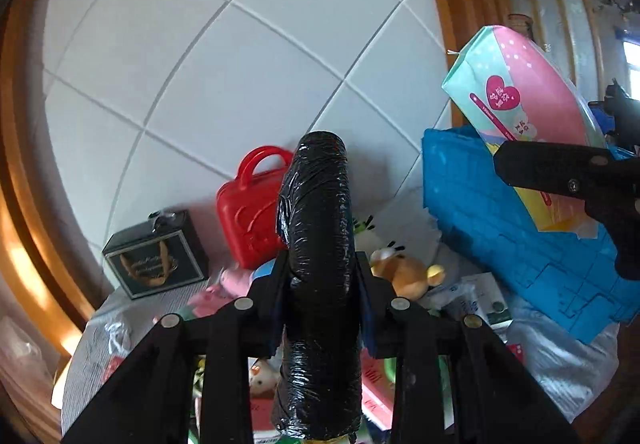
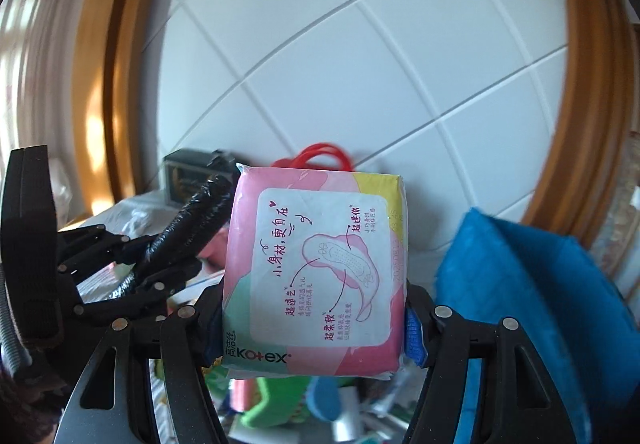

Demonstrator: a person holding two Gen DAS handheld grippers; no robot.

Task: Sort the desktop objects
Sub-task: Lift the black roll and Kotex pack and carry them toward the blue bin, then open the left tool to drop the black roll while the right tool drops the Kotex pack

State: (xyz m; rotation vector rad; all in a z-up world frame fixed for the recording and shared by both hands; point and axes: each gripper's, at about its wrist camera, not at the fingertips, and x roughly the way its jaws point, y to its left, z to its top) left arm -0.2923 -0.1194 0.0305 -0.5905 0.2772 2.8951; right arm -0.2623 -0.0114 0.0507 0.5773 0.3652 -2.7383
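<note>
Left claw [image 1: 320, 276]: closed narrow on a black plastic-wrapped roll [image 1: 318, 244], pinched at about mid-length, roll standing upright between the fingers and sticking out well past the tips. Lifted clear of the clutter below. Beyond the tips, against the tiled wall [image 1: 240, 44]: a red toy case [image 1: 250, 212] just left of the roll, a dark gift box [image 1: 158, 256] further left, a brown plush toy [image 1: 404, 274] just right. Further right, a blue cloth [image 1: 500, 220], partly behind the other claw.

Right claw [image 2: 316, 316]: closed on a pink pad packet [image 2: 316, 272], fingers pressing both side edges, printed label facing the camera, packet upright and raised off the desk. Fills the middle of the view and hides most of what lies ahead; only the red handles [image 2: 324, 154] of the toy case peek over its top edge. To the left, the other claw with its black roll, near but apart from the packet. To the right, the blue cloth standing close beside the right finger. Beneath the packet, blurred green and blue odds and ends, too unclear to name.
</note>
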